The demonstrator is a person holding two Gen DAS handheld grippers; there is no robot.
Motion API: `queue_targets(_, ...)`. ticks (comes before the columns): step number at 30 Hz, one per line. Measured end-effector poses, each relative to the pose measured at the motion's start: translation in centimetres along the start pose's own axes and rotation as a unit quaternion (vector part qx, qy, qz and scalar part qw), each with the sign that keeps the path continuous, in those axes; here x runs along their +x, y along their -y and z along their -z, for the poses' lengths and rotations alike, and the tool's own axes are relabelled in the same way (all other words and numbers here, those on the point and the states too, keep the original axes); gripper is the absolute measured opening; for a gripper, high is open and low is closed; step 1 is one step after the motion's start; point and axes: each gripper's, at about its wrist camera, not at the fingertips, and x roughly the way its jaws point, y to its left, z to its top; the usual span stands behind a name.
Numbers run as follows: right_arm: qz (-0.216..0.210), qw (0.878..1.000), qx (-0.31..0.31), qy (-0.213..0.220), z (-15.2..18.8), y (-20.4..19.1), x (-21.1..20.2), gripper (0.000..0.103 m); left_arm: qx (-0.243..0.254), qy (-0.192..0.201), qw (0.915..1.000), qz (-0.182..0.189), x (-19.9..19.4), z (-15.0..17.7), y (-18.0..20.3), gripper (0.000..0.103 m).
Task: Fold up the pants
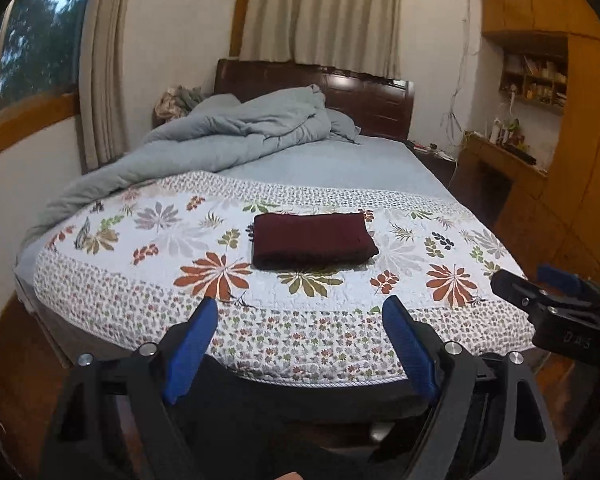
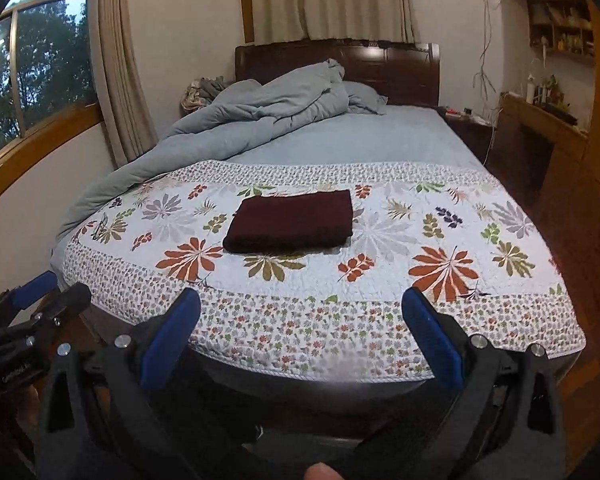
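Observation:
The dark maroon pants (image 1: 313,240) lie folded into a neat rectangle on the floral quilt (image 1: 140,280), near the middle of the bed's foot end; they also show in the right wrist view (image 2: 290,221). My left gripper (image 1: 300,312) is open and empty, held back off the foot edge of the bed, well short of the pants. My right gripper (image 2: 302,304) is open and empty too, beside the left one, equally far from the pants. The right gripper shows at the right edge of the left wrist view (image 1: 556,304); the left gripper shows at the left edge of the right wrist view (image 2: 24,316).
A rumpled grey duvet (image 1: 236,132) is piled at the head and left side of the bed (image 1: 340,164), before a dark wooden headboard (image 1: 364,88). A window (image 2: 32,76) and curtains are at left. A wooden desk with shelves (image 1: 512,152) stands at right.

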Motion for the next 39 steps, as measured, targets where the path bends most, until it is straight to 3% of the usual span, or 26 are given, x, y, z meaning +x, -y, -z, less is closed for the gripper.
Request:
queue_targets(5, 0.013, 1.0, -0.003, 0.012, 0.3, 0.3, -0.2, 0.1, -0.01, -0.014, 0.9996, 0.024, 0.8, -0.3, 0.6, 0.085)
queue_targets(16, 0.021, 1.0, -0.008, -0.005, 0.8, 0.5, 2.7, 0.1, -0.008, -0.054, 0.9985, -0.001, 4.9, 0.2, 0.4, 0.085)
queue_targets(23, 0.016, 1.0, -0.006, -0.01, 0.7, 0.6, 3.5, 0.1, -0.013, -0.066, 0.9976, 0.013, 6.1, 0.0, 0.4, 0.085)
queue_targets(39, 0.01, 1.0, -0.021, -0.016, 0.5, -0.5, 3.9, 0.1, -0.022, -0.055, 0.9982, -0.001, 5.6, -0.6, -0.6, 0.085)
